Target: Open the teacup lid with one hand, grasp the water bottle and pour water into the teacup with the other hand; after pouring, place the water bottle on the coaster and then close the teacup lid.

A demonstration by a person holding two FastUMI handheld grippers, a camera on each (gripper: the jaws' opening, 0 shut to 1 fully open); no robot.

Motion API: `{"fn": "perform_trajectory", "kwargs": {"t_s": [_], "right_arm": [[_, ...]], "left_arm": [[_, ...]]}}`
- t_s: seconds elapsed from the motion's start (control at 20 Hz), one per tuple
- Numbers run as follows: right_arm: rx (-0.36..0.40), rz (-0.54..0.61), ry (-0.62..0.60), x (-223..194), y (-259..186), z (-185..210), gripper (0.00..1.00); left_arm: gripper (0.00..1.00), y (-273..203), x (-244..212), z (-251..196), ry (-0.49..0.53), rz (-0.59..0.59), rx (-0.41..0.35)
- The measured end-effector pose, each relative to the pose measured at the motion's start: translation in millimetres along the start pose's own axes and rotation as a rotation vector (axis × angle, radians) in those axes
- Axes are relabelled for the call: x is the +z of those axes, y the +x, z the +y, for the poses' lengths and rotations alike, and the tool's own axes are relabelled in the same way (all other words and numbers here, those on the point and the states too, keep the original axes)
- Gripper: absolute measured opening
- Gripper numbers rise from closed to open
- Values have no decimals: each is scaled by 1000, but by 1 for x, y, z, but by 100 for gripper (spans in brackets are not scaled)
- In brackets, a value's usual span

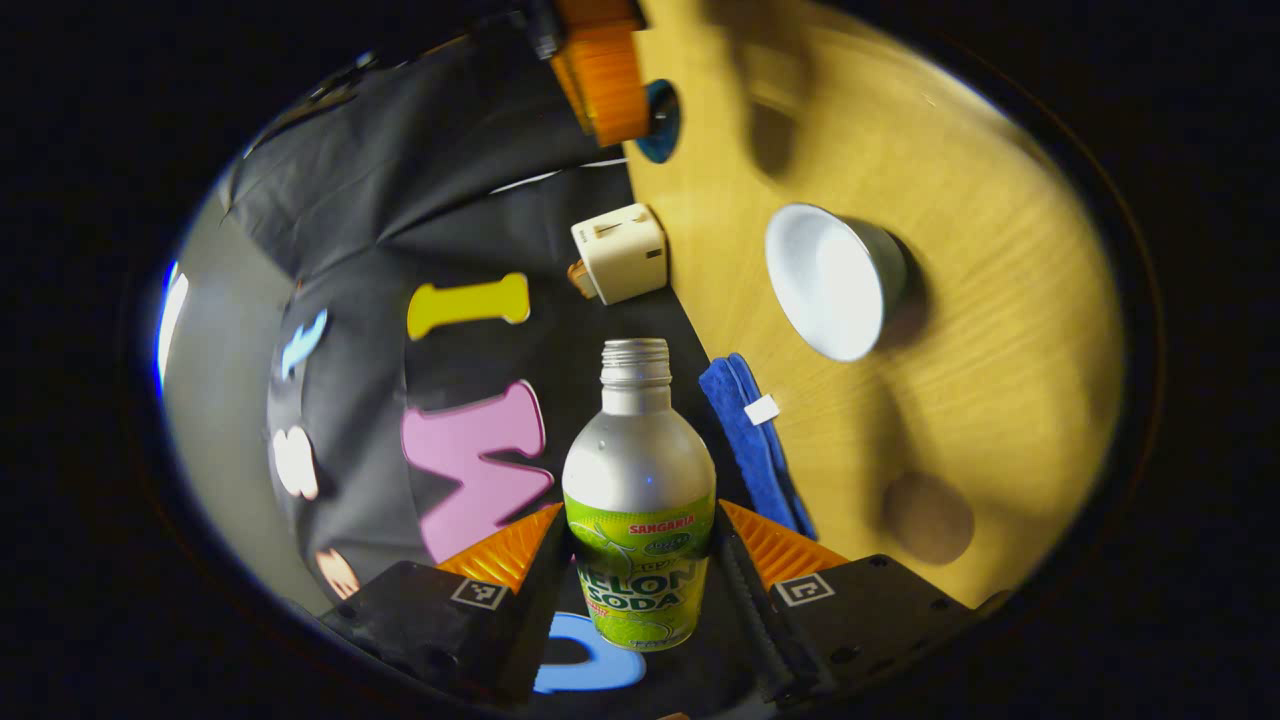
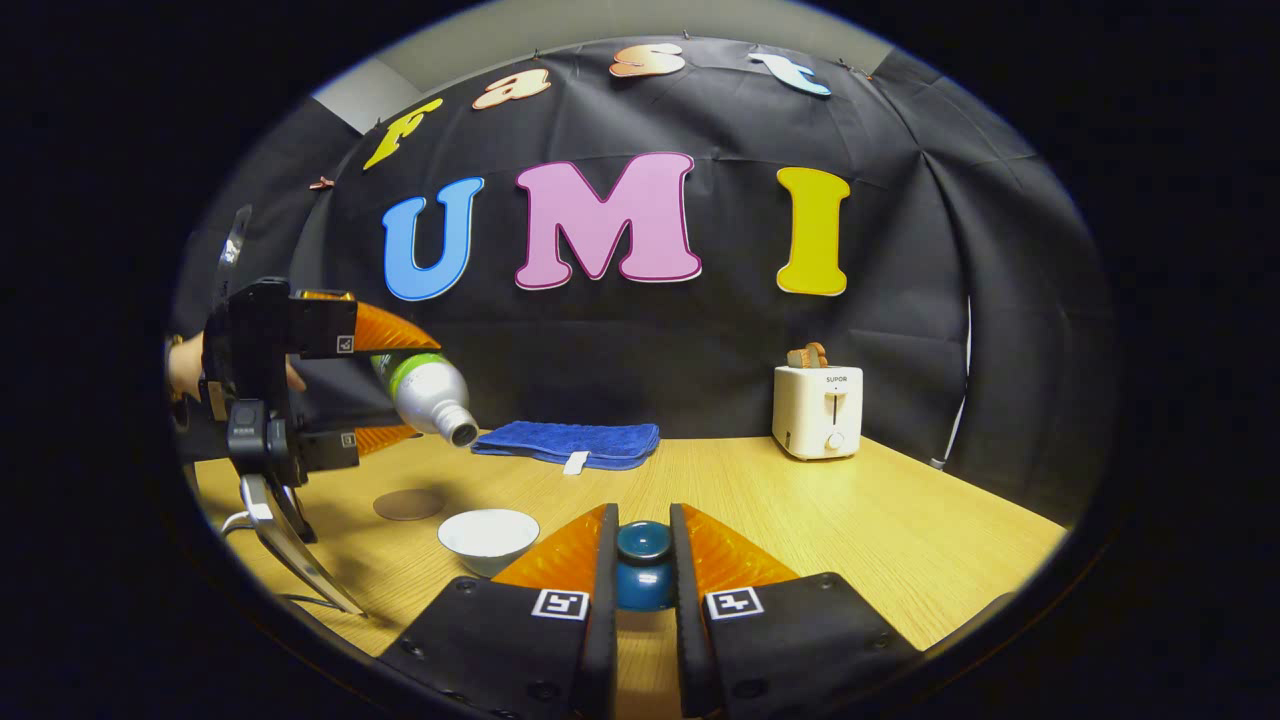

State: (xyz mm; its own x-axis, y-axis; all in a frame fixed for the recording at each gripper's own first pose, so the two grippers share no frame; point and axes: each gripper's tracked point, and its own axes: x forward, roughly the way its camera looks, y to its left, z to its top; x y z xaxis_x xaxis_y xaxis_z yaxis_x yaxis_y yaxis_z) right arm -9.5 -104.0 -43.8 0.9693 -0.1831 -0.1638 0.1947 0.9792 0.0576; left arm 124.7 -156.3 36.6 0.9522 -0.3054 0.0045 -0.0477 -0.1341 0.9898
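My left gripper (image 1: 640, 512) is shut on a silver bottle (image 1: 640, 520) with a green label and no cap. In the right gripper view this left gripper (image 2: 400, 385) holds the bottle (image 2: 428, 392) tilted, its mouth pointing down and right, above and left of the open white teacup (image 2: 488, 535). No water stream shows. The teacup (image 1: 835, 280) stands on the wooden table. A round brown coaster (image 2: 408, 503) lies left of the cup, bare. My right gripper (image 2: 643, 530) is shut on the dark blue teacup lid (image 2: 643, 570), held above the table, right of the cup.
A folded blue towel (image 2: 570, 441) lies at the back of the table (image 2: 900, 530). A white toaster (image 2: 818, 410) stands at the back right. A hand (image 2: 185, 365) holds the left gripper. White cables (image 2: 300, 560) hang below it at the table's left edge.
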Motion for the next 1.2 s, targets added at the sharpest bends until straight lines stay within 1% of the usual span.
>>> {"fn": "perform_trajectory", "kwargs": {"t_s": [0.1, 0.2, 0.3, 0.4, 0.45, 0.55, 0.65, 0.75, 0.8, 0.85, 0.9, 0.95, 1.0, 1.05, 1.2], "right_arm": [[0, 0, 0, 0, 1, 0, 28], [0, 0, 0, -1, 0, 0, 28], [0, 0, 0, 0, 0, 0, 28], [0, 1, 0, 0, 1, 0, 28], [0, 1, 0, 0, 0, 0, 28], [0, 1, -1, 0, 0, 0, 28], [1, 1, -1, 0, 0, 0, 28], [1, 1, -1, 0, 0, -1, 28], [1, 1, -1, 0, 0, -1, 28], [1, 1, -1, 0, 0, 0, 28], [1, 1, -1, 0, 0, 0, 28], [1, 1, -1, 0, 0, 0, 28], [1, 1, -1, 0, 0, 0, 23], [1, 2, -1, 0, 0, -1, 28], [1, 1, -1, 0, 0, -1, 28]], "left_arm": [[81, -10, 2, -16, -318, 31, -12], [80, -10, 13, -23, -650, 16, -21], [80, -7, 19, -20, -928, -11, -14], [80, 1, 20, -21, -1139, -26, -7], [80, 4, 18, -23, -1228, -36, -3], [80, 10, 7, -31, -1382, -23, 14], [80, 13, 0, -35, -1527, 3, 53], [80, 16, 3, -38, -1677, 33, 53], [80, 15, 4, -39, -1743, 50, 60], [80, 14, 1, -41, -1782, 68, 79], [80, 14, 0, -43, -1794, 86, 93], [80, 14, 0, -45, -1792, 100, 94], [80, 13, 1, -41, -1789, 92, 96], [81, 13, 2, -39, -1784, 84, 87], [81, 14, -1, -50, -1757, 92, 49]]}}
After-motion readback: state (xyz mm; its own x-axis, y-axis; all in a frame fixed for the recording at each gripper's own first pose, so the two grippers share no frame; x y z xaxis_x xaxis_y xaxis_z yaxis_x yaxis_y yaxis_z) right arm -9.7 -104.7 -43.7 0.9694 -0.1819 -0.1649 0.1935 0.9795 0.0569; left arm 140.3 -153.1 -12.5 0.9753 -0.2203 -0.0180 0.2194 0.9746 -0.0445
